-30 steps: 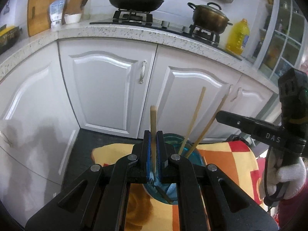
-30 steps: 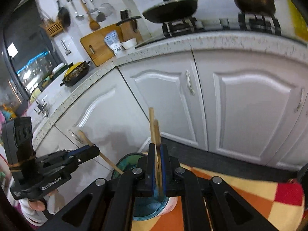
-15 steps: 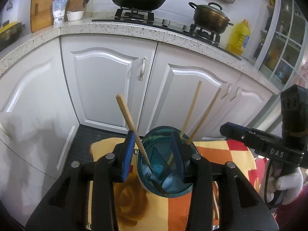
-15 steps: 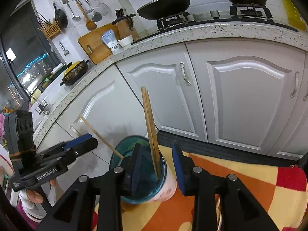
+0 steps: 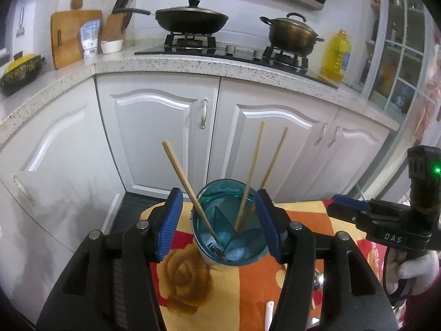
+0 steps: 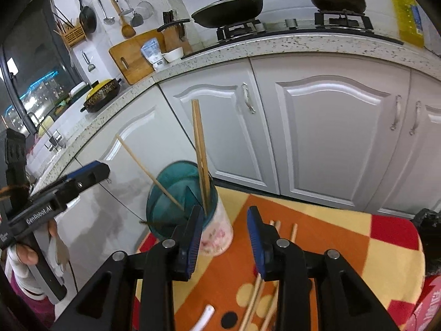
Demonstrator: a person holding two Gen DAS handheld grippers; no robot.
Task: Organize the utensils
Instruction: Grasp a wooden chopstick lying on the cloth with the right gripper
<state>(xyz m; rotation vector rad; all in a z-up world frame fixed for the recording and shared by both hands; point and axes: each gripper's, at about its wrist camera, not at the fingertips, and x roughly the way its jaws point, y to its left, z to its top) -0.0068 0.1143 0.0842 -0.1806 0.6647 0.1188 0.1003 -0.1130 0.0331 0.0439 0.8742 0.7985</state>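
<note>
We are holding both tongs open and empty — the left gripper is straddling the blue cup, the right gripper is hanging just beside it. Three chopsticks are leaning inside the cup on the patterned cloth — more chopsticks are lying loose there.

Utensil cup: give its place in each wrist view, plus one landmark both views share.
Left wrist view: the utensil cup sits low at centre, between the open left gripper fingers.
Right wrist view: the cup is left of centre, beside the right gripper's left finger.
Shared landmark: the lidded black wok on the stove.
</note>
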